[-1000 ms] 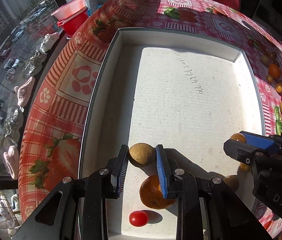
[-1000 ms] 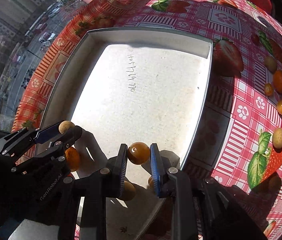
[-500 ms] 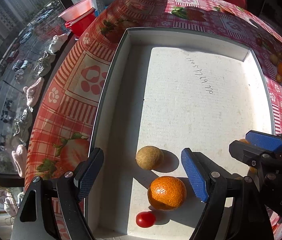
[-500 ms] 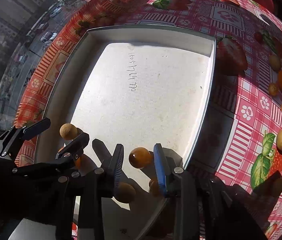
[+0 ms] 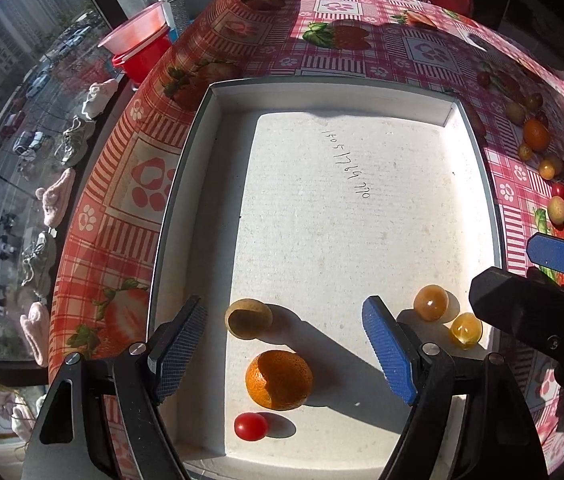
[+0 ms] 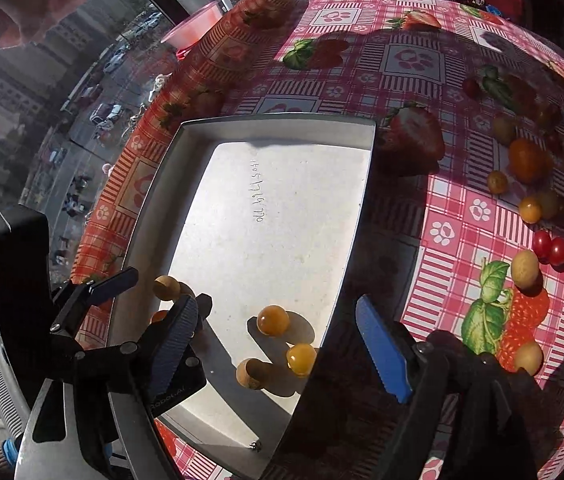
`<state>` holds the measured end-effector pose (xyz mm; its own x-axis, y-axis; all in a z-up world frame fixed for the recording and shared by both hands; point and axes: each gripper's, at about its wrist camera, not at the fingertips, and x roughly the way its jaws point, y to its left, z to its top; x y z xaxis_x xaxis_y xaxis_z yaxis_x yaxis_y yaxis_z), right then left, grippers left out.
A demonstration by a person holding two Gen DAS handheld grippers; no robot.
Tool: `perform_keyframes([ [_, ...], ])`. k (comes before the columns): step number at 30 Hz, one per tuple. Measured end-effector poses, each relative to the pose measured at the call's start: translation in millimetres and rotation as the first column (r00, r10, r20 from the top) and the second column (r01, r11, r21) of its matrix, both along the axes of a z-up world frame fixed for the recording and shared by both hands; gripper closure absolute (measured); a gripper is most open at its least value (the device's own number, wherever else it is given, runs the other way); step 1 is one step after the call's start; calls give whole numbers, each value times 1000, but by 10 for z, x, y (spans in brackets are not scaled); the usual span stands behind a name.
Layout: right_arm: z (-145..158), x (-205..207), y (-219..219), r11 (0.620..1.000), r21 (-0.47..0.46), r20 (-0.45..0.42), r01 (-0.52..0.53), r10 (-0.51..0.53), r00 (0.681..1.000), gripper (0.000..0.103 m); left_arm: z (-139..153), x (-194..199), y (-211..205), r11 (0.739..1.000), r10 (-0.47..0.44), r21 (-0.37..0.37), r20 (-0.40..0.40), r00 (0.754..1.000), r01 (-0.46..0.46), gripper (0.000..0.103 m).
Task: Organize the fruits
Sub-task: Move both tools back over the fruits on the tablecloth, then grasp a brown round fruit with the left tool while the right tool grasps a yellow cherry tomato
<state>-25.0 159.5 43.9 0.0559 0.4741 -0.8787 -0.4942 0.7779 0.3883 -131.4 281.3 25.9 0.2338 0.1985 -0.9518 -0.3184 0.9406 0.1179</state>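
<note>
One cherry tomato [image 5: 250,426] shows left-wrist view only.

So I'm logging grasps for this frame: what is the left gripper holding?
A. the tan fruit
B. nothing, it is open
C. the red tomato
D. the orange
B: the left gripper is open, with the tan fruit and orange lying free on the tray floor between its spread fingers.
</note>
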Motion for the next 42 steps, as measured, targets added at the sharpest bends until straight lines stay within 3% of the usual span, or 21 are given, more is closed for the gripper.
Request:
perform_keyframes([
  [6, -37, 91, -602, 991, -71, 21, 114, -113, 993, 19, 179, 165, -429, 996, -92, -8, 37, 995, 93, 22],
  [15, -177, 178, -1457, 940, -168, 39, 297, -295, 955, 19, 354, 630, -933, 974, -220, -37, 104, 970, 224, 22],
  [21, -316, 191, -1720, 923, -207, 40, 324, -323, 946, 19, 254, 894, -1310, 951, -278, -114, 100, 955, 289, 22],
  [28, -412, 137, -1734, 939, -192, 70, 285, -276, 959, 20, 12, 1165, -1611, 926, -315, -193, 76, 946, 324, 22],
  [38, -462, 183, -1602, 957, -137, 126, 256, -239, 963, 43, -266, 1362, -1845, 914, -348, -207, 43, 936, 350, 23],
  [40, -462, 204, -1581, 959, -130, 129, 253, -237, 963, 53, -282, 1376, -1886, 914, -351, -202, 41, 936, 352, 23],
  [42, -462, 222, -1568, 960, -122, 124, 251, -236, 964, 63, -296, 1395, -1924, 913, -353, -206, 38, 935, 353, 37],
])
